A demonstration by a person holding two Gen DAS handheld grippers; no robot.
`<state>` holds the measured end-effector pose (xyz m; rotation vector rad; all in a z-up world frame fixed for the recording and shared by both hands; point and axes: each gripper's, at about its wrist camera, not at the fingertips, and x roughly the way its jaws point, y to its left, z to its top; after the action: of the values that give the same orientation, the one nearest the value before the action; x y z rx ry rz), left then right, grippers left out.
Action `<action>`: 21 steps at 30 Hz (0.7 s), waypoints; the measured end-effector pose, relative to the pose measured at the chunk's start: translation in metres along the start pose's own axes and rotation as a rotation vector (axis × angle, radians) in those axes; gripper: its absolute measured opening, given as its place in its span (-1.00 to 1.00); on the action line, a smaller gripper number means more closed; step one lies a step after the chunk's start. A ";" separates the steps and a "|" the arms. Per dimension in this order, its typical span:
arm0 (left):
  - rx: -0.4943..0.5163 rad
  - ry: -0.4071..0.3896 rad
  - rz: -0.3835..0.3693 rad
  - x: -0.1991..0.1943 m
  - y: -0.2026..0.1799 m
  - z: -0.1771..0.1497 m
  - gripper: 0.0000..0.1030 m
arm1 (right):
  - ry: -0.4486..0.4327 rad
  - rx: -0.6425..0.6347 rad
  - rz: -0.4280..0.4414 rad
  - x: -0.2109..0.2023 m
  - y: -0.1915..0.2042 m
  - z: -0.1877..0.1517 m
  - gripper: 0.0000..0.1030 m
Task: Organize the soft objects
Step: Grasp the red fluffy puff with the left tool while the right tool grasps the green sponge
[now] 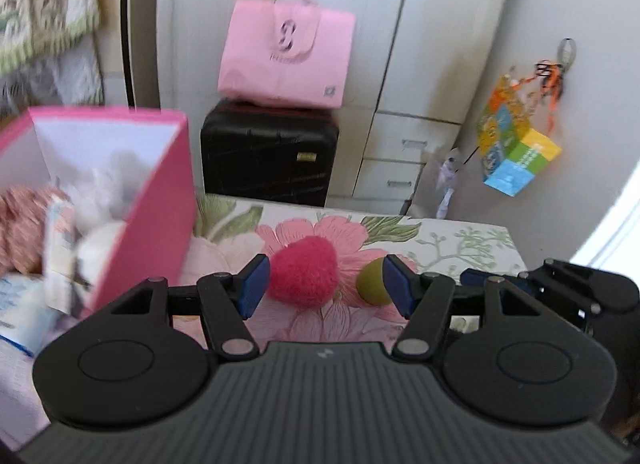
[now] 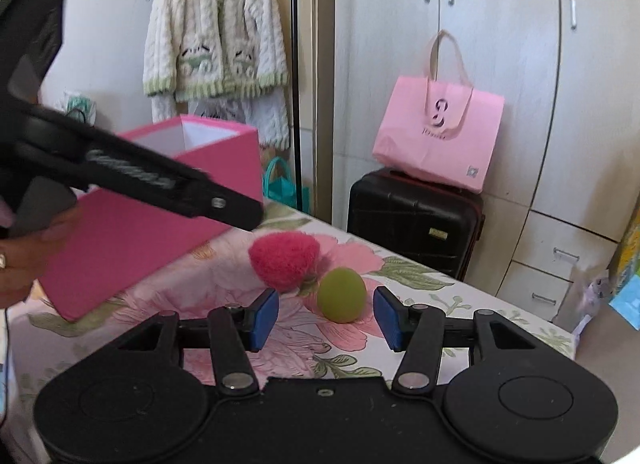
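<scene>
A fluffy pink heart point(image 1: 303, 272) and a smooth green ball point(image 1: 373, 282) lie side by side on the flowered bedspread point(image 1: 460, 242). My left gripper point(image 1: 325, 288) is open just short of the heart, nothing between its blue pads point(image 1: 253, 288). In the right wrist view the green ball point(image 2: 342, 295) lies just beyond my open right gripper point(image 2: 327, 319), with the pink heart point(image 2: 285, 262) farther left. A pink box point(image 1: 154, 215) at the left holds white and pink plush toys point(image 1: 104, 199). The left gripper's body point(image 2: 120, 167) crosses the pink box point(image 2: 160, 232), held by a hand point(image 2: 28, 260).
A black suitcase point(image 1: 270, 151) with a pink tote bag point(image 1: 286, 59) on top stands past the bed's far edge, against white cupboards with drawers point(image 1: 404, 159). A knitted cardigan point(image 2: 216, 35) hangs on the wall. A colourful paper cube point(image 1: 520, 151) hangs at the right.
</scene>
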<state>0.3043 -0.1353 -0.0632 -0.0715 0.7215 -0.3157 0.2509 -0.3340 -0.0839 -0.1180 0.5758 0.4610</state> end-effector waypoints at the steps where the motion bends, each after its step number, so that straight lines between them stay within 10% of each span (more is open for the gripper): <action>1: -0.003 -0.002 0.014 0.008 -0.001 0.000 0.19 | 0.008 -0.002 0.005 0.006 -0.001 0.000 0.13; 17: -0.121 0.030 0.111 0.078 0.012 -0.012 0.19 | 0.077 0.067 0.021 0.074 -0.017 -0.006 0.12; 21: -0.066 0.022 0.143 0.084 0.006 -0.016 0.19 | 0.087 0.058 0.029 0.074 -0.017 -0.010 -0.17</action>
<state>0.3542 -0.1544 -0.1297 -0.0789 0.7550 -0.1559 0.3082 -0.3231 -0.1328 -0.0743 0.6767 0.4688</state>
